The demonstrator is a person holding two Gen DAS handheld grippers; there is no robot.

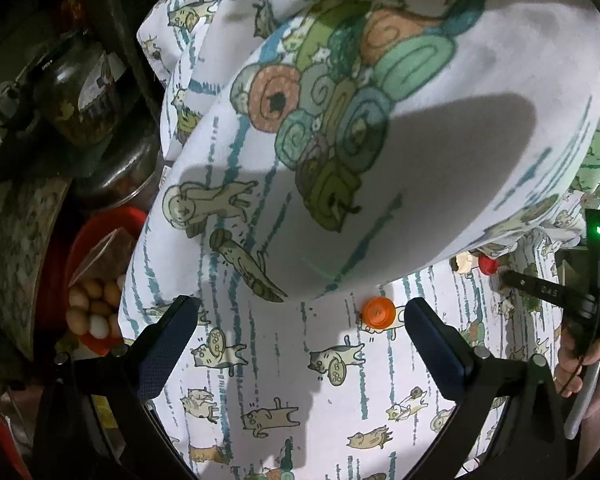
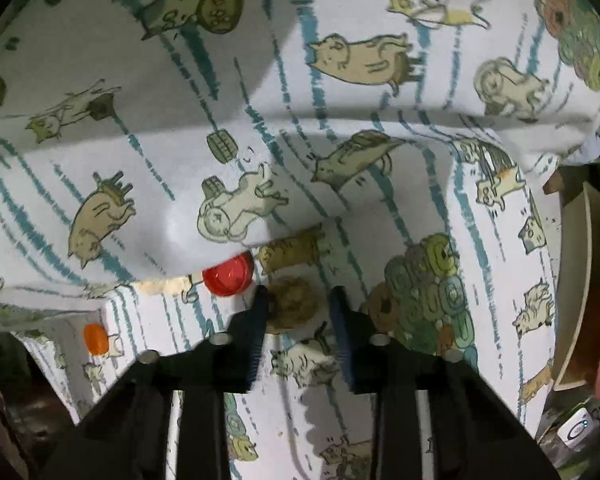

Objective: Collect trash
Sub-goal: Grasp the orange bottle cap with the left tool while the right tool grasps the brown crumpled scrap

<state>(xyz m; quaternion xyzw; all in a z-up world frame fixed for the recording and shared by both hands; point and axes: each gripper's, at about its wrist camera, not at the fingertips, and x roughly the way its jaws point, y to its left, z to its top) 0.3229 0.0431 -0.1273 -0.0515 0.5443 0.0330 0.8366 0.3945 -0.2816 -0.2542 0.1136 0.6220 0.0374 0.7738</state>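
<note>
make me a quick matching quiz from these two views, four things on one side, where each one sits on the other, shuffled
Things
1. orange cap
2. red cap
3. brown fuzzy clump
4. eggs

Places
A. tucked at the edge of the folded cat-print cloth
B. between the fingers of the right tongs
C. in a red bowl left of the cloth
D. on the flat cloth, just ahead of the open left tongs

Pairs: 1-D, 2-A, 3-B, 4-C
</note>
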